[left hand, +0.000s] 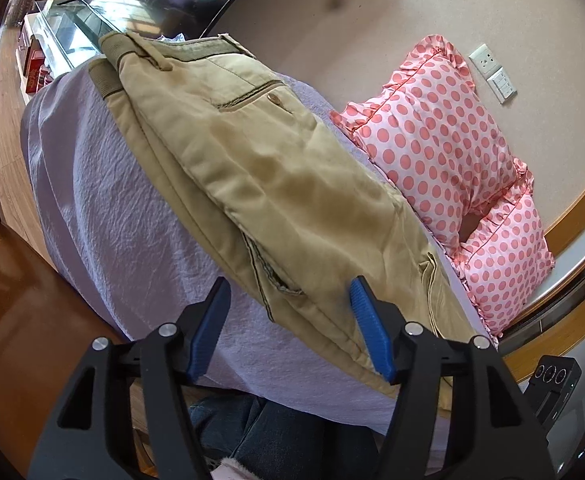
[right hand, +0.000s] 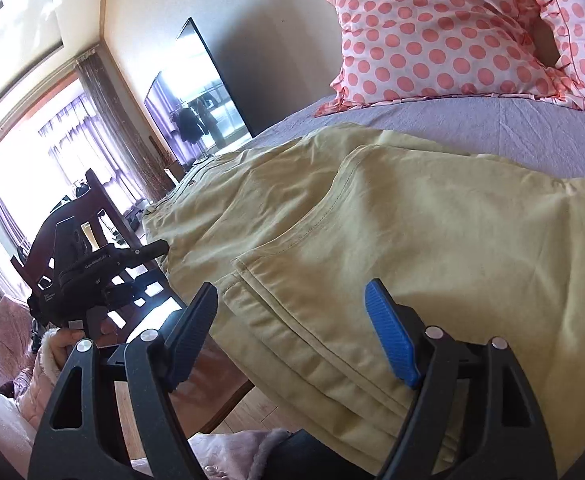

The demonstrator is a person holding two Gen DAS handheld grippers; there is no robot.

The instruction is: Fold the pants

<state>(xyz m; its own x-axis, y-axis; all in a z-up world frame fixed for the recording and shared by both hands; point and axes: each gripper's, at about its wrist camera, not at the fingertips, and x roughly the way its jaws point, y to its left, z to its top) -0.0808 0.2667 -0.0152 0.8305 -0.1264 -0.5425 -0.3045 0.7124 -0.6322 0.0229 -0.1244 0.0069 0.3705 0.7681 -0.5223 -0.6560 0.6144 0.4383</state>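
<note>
Khaki pants (left hand: 276,168) lie folded lengthwise on a lilac sheet (left hand: 124,216), waistband at the far end, a buttoned back pocket facing up. My left gripper (left hand: 288,296) is open, its blue pads either side of the near edge of the pants by a side pocket, holding nothing. In the right wrist view the pants (right hand: 392,220) spread across the bed with stacked leg hems near the front edge. My right gripper (right hand: 292,300) is open just above those hems, holding nothing. The left gripper's body (right hand: 92,268) shows at the left, at the pants' far side edge.
Two pink polka-dot pillows (left hand: 440,140) lean against the wall behind the pants; they also show in the right wrist view (right hand: 444,32). A television (right hand: 200,92) and a dark wooden chair (right hand: 104,216) stand beyond the bed's left end. Wooden floor lies below the bed edge.
</note>
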